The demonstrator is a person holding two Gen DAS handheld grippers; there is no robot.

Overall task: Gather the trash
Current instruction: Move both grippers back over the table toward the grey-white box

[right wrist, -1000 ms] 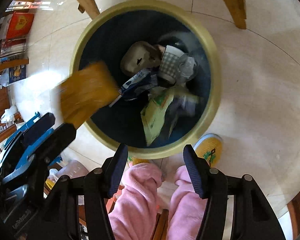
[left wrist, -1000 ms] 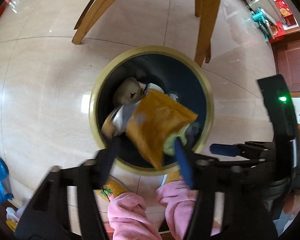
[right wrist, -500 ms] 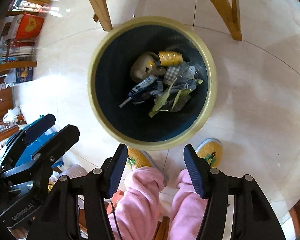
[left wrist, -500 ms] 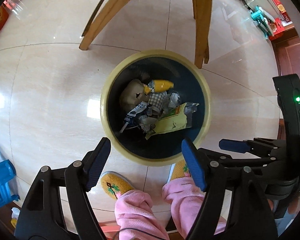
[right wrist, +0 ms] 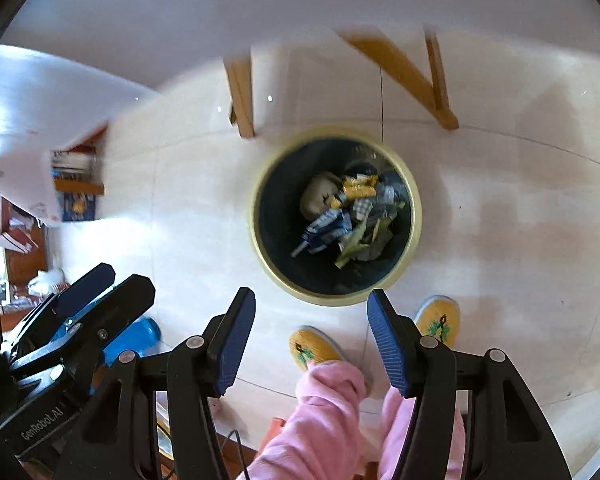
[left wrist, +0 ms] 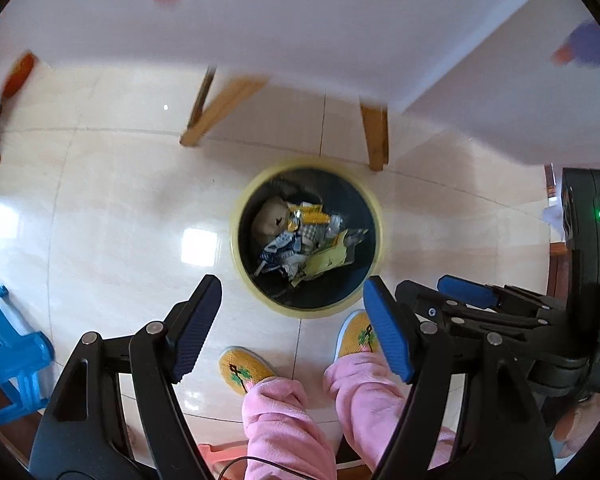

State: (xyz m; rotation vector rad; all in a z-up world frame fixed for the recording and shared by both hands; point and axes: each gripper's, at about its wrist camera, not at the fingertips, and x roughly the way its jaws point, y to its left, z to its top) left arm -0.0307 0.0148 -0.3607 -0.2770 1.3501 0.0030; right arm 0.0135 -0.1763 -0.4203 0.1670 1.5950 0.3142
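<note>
Both the left gripper and right gripper are spread wide, nothing held. The trash lies inside the bin, at 12 o'clock from the slippers. The bin could be kicked over.

Reading "GenRobot.AI" in white letters along the black body of the left tool, low at the left edge of the right wrist view, running slantwise upward. Showing print on the blue-and-white wrapper and the yellow packet inside the bin, but blurring too much for any word. Finding nothing else legible, the shelf items left of the bin included.
</note>
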